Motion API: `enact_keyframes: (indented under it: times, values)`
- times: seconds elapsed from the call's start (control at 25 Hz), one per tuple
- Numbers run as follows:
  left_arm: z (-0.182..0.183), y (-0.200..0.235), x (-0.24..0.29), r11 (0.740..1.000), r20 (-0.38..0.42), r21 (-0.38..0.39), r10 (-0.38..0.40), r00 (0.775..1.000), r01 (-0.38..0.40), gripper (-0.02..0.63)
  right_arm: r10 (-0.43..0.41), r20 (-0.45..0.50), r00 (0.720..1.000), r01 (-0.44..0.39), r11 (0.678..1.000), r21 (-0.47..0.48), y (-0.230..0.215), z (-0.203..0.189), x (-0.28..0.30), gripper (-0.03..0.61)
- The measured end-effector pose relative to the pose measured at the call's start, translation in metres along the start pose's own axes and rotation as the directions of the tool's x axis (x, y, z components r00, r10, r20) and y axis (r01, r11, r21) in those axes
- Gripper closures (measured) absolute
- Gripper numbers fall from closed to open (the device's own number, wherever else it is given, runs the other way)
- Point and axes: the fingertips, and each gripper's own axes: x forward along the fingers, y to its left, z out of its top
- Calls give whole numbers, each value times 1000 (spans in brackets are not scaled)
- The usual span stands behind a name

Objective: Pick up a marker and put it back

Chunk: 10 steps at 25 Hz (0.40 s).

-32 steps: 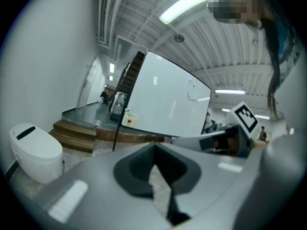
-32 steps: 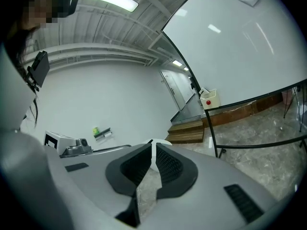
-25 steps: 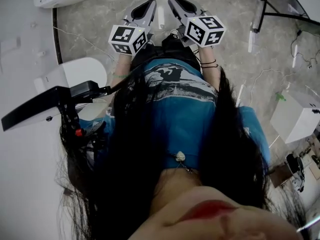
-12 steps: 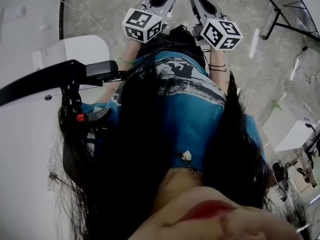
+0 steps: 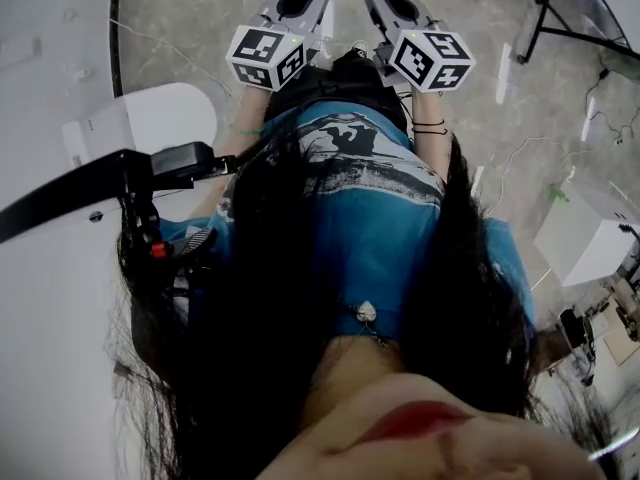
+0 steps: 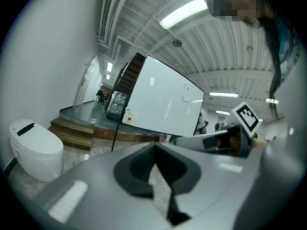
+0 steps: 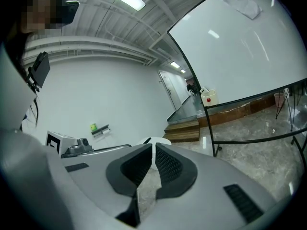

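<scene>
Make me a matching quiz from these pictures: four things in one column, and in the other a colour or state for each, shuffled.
Things:
1. whiteboard
2. steps
3. shirt
4. right claw

Colour or state:
A. blue
B. shut, nothing in it
C. white
D. brown

Pairs: 1-C, 2-D, 3-A, 4-B
</scene>
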Motion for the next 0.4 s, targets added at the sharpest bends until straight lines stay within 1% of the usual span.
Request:
enact_keyframes:
  times: [0.4]
  values:
    - [-2,-5,2,1000,1,10,-11,1000,11,614,-8,5,1000,8,1000,1,-3,-2,-6,549]
